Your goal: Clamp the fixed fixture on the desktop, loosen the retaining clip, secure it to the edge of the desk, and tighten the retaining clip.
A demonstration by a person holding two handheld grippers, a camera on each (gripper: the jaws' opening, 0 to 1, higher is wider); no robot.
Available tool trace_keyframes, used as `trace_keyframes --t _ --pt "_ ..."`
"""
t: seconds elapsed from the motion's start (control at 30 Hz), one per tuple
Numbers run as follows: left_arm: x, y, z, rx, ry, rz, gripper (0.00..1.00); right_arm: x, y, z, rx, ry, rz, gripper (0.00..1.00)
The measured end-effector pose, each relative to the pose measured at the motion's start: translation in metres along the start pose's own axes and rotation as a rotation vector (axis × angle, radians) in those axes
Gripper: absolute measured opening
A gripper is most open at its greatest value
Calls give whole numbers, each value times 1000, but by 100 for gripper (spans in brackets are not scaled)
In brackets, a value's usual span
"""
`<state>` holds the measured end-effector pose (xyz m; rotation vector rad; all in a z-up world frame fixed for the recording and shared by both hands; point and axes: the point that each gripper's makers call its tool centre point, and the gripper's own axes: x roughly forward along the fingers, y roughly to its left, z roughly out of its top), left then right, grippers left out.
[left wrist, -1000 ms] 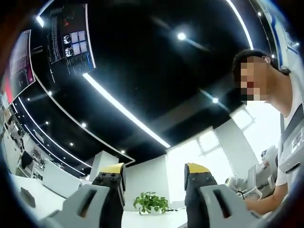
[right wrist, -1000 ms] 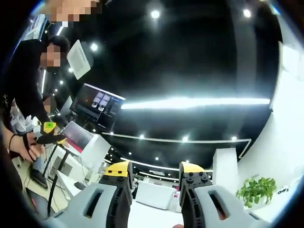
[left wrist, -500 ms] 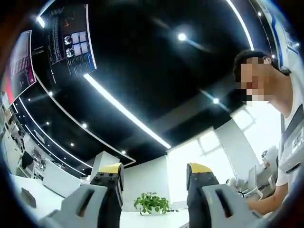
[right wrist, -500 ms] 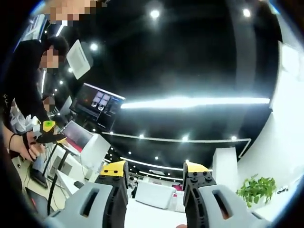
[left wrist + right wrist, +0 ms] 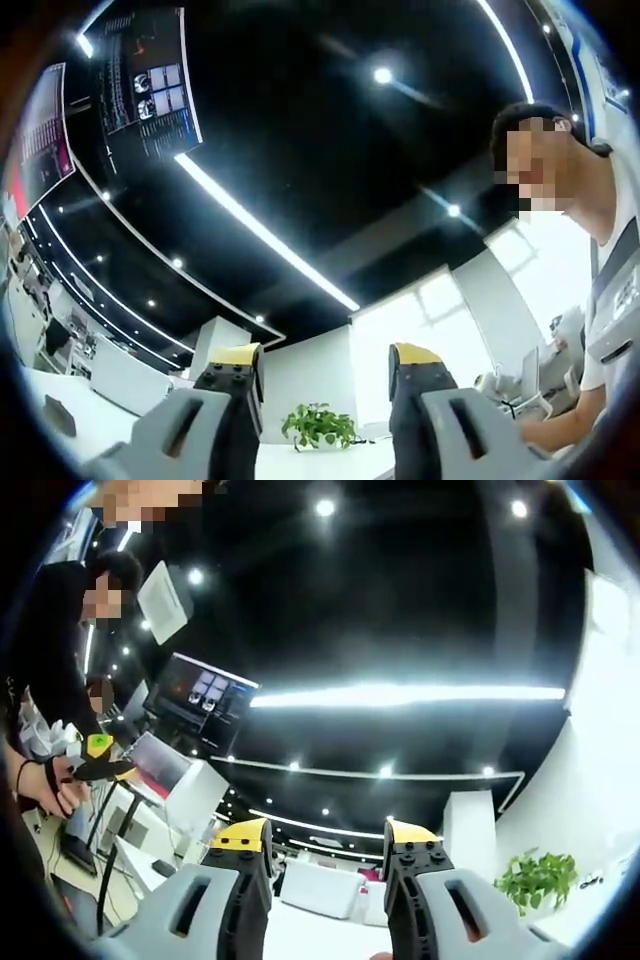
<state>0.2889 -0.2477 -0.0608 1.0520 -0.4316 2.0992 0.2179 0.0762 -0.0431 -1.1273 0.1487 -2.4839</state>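
Left gripper (image 5: 325, 365) tilted upward, jaws parted, gripping nothing; right gripper (image 5: 325, 840) likewise — upward, apart.

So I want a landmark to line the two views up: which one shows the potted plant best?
The left gripper view: the plant stands whole and near the middle, between that gripper's open jaws. In the right gripper view the plant sits far out by the rim, stretched by the lens and partly cut off below.

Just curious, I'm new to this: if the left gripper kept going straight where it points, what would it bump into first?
Probably nothing near: the left gripper aims up toward the white far wall; depth is unclear.
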Motion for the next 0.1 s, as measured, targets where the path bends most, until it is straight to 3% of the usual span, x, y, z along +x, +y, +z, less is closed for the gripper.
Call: trace_keyframes --t 0.1 --pt "0 1 -4 2 19 4 47 0 -1 -1 1 2 -3 43"
